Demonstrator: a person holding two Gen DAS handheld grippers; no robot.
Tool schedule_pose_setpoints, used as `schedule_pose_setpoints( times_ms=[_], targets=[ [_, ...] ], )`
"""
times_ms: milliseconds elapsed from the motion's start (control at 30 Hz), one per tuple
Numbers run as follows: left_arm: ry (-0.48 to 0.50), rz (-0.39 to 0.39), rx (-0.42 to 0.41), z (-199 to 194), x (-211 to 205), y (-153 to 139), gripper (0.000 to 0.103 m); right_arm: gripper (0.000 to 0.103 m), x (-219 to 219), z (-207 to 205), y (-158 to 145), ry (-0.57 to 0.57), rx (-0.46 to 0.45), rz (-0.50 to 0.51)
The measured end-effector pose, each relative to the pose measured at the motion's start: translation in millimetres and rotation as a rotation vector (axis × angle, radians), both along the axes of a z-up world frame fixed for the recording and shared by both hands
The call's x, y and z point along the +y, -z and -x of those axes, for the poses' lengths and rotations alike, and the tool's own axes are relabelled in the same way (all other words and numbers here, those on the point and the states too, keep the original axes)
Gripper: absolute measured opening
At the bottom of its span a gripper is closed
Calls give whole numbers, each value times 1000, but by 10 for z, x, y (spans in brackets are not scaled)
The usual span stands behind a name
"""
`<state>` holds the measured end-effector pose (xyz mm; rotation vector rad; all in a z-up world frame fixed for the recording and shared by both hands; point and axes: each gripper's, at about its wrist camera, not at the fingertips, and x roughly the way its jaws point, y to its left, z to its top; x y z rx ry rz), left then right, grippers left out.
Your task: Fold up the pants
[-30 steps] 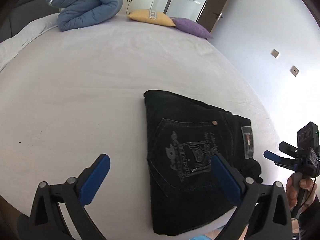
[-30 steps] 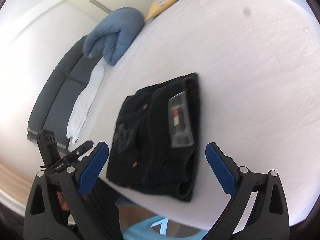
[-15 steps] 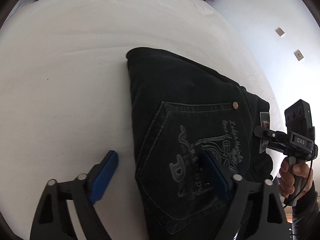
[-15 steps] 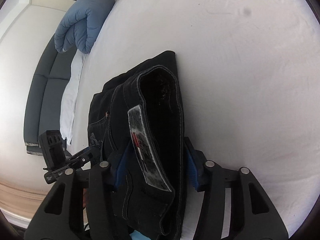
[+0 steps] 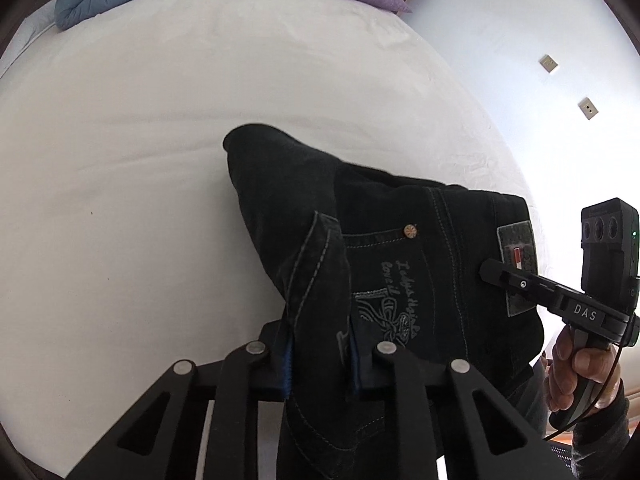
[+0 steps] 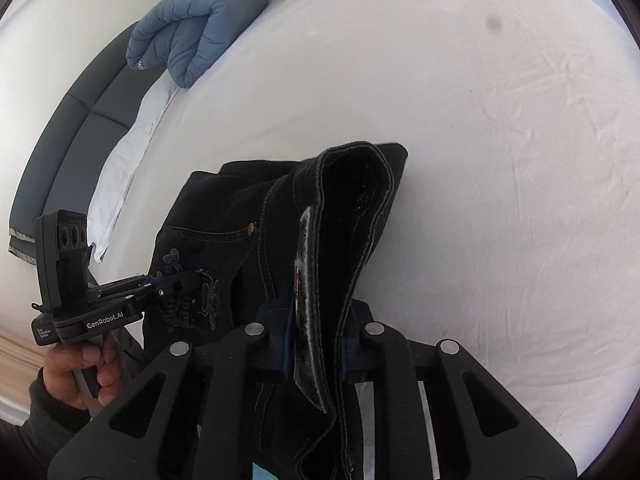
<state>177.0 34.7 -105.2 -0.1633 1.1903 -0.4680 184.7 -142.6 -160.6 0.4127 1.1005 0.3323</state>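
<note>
Both claws are clenched on the black pants (image 5: 400, 264): left claw (image 5: 320, 364) pinches the pocket edge at 6 o'clock, right claw (image 6: 316, 344) grips the waistband, fabric partly raised off the white bed (image 5: 140, 140).

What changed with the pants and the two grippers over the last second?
Both grippers went from open and hovering to shut on the black pants: the left gripper pinches the pocket side, the right gripper the waistband by the label. The near edge has lifted off the white bed. The blue duvet and pillows stayed put.
</note>
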Motion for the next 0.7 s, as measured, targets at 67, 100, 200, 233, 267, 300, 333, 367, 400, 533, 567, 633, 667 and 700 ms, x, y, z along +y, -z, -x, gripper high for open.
schedule_pose_setpoints(
  times_ms=[67, 100, 200, 233, 267, 300, 333, 367, 400, 533, 567, 633, 667, 700],
  targets=[
    [-3, 16, -24, -75, 12, -145, 21, 15, -33, -55, -126, -1, -24, -3],
    [-7, 26, -35, -146, 15, -213, 21, 15, -80, -116, -185, 4, -34, -15],
    [0, 30, -81, -393, -35, -383, 21, 15, -232, -339, -334, 22, -64, -40],
    [6, 21, -94, -480, -74, -421, 21, 15, -271, -426, -369, 22, -67, -46],
    [13, 12, -101, -558, -112, -434, 22, 15, -329, -551, -386, 28, -66, -55],
    [16, 6, -104, -662, -152, -428, 22, 15, -385, -659, -383, 35, -61, -61],
    [14, 7, -102, -767, -183, -397, 22, 15, -436, -766, -365, 43, -58, -67],
    [12, 6, -98, -850, -209, -355, 22, 15, -529, -845, -365, 51, -55, -74],
    [10, 6, -91, -951, -207, -315, 22, 15, -589, -952, -318, 62, -47, -81],
    [-1, -3, -37, -1270, -251, 63, 23, 15, -811, -1267, -45, 81, -2, -79],
    [-6, -11, -20, -1316, -282, 169, 27, 18, -868, -1315, 66, 90, 26, -65],
    [-15, -29, -19, -1359, -277, 300, 38, 22, -961, -1345, 249, 112, 60, -42],
    [-23, -39, -19, -1353, -266, 339, 47, 26, -1000, -1327, 306, 119, 60, -52],
    [-34, -47, -23, -1335, -236, 374, 51, 30, -1075, -1290, 357, 129, 54, -90]
  ],
)
